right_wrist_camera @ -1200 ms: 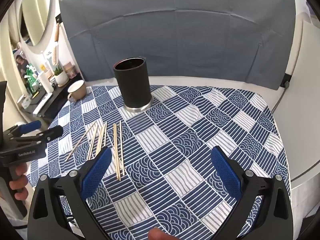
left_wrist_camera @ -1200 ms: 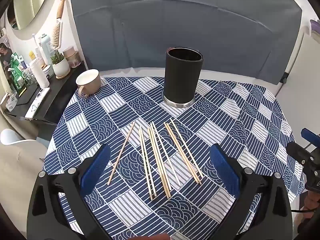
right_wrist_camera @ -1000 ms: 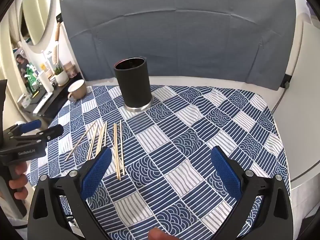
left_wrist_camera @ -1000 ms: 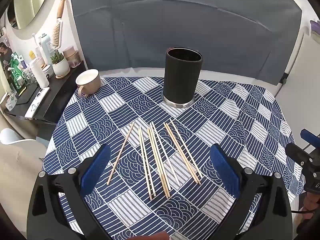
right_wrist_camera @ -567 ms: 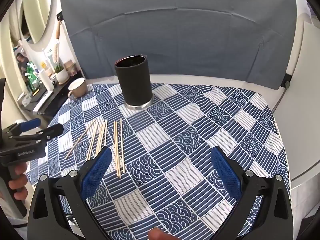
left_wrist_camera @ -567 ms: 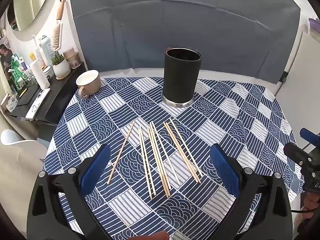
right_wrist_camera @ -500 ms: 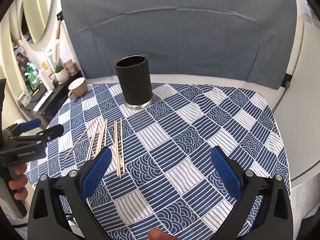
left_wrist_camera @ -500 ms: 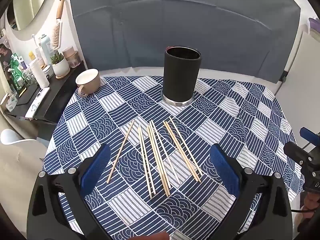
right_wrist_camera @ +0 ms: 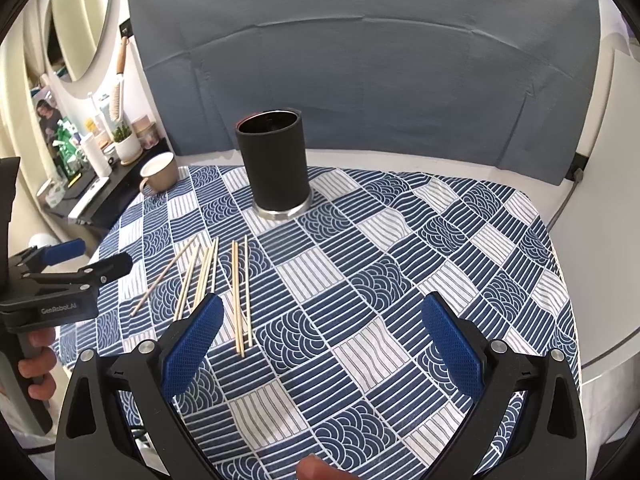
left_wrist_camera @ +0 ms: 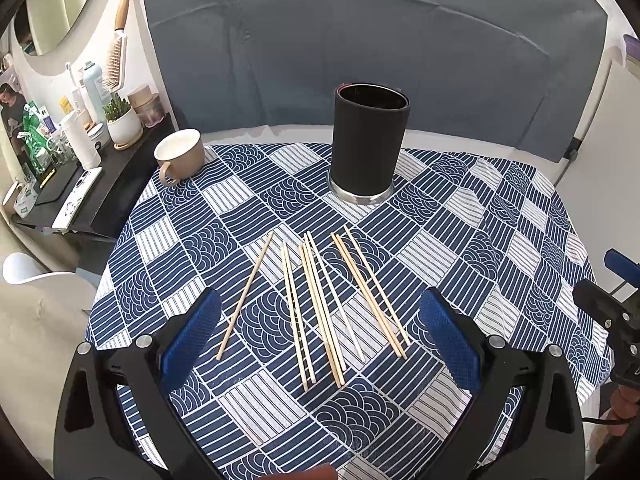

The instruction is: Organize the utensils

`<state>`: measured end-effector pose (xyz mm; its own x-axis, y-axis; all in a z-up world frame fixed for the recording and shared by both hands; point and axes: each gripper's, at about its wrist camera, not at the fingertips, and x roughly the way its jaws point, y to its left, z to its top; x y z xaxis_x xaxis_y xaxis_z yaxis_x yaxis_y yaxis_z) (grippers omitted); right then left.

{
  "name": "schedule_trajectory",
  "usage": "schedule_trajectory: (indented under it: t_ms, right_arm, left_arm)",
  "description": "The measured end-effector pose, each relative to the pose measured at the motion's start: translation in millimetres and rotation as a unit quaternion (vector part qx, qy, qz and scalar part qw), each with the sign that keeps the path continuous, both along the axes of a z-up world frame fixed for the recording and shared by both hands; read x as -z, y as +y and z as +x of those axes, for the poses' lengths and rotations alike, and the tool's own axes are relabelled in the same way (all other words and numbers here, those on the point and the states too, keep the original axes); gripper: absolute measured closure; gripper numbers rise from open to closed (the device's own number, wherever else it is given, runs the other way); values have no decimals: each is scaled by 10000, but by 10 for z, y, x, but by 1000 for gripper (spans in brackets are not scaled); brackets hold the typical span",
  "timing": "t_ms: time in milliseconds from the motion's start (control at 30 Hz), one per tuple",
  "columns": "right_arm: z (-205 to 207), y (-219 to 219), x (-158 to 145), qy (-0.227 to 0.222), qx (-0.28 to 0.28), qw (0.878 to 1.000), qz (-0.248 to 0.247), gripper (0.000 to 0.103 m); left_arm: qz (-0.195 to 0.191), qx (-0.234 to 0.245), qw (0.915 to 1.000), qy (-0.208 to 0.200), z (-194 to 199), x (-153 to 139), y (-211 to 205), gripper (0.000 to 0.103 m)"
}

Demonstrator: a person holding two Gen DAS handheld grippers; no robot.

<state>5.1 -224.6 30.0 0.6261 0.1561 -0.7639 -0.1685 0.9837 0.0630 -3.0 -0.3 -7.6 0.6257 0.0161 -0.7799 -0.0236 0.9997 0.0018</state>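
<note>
Several wooden chopsticks (left_wrist_camera: 320,304) lie loose on the blue patterned tablecloth (left_wrist_camera: 480,240), fanned out side by side. Behind them stands a tall black cylindrical holder (left_wrist_camera: 370,142) with a metal base, upright. My left gripper (left_wrist_camera: 320,336) hovers open just above the near ends of the chopsticks, nothing between its blue pads. In the right wrist view the chopsticks (right_wrist_camera: 240,292) lie left of centre and the holder (right_wrist_camera: 276,166) stands beyond them. My right gripper (right_wrist_camera: 320,344) is open over bare cloth to the right of the chopsticks.
A beige mug (left_wrist_camera: 180,156) sits at the table's far left corner. A dark side shelf (left_wrist_camera: 60,184) with bottles, a potted plant and a hairbrush runs along the left wall. A grey backdrop (left_wrist_camera: 360,40) rises behind the table. A hand (right_wrist_camera: 36,364) holds the left gripper's handle.
Both grippers have crept slightly forward and stay open. The chopsticks and the holder have not moved.
</note>
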Motion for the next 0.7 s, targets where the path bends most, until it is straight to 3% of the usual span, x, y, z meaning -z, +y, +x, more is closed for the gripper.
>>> schedule_trajectory:
  t_ms: [700]
  right_arm:
    - [29, 71, 31, 55, -122, 9998, -167, 8]
  left_arm:
    - [39, 97, 9999, 78, 47, 26, -34, 6]
